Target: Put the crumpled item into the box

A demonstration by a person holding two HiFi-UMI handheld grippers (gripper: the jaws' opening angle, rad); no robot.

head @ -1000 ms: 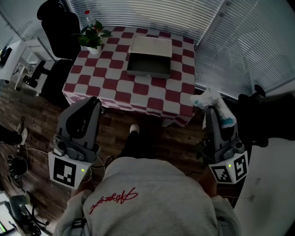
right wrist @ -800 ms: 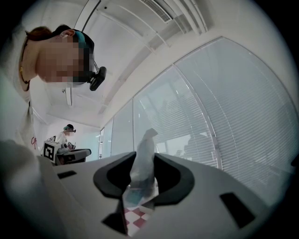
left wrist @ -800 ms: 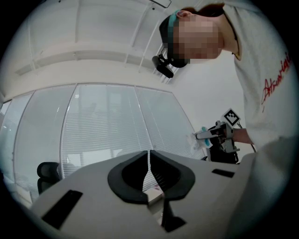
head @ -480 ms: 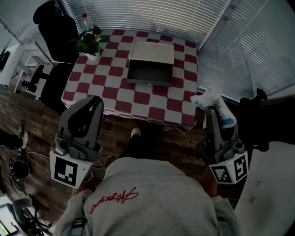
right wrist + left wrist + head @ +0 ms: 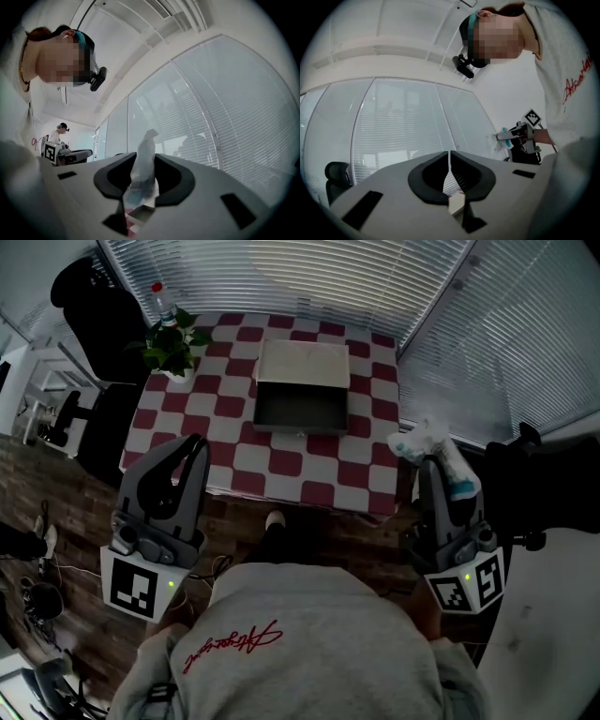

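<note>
Crumpled item sits pinched in the right gripper, well apart from the box; left gripper closed, empty.

The right gripper holds a crumpled item; box on table.

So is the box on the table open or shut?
Open. The box shows its dark inside, with its pale lid folded back behind it.
</note>
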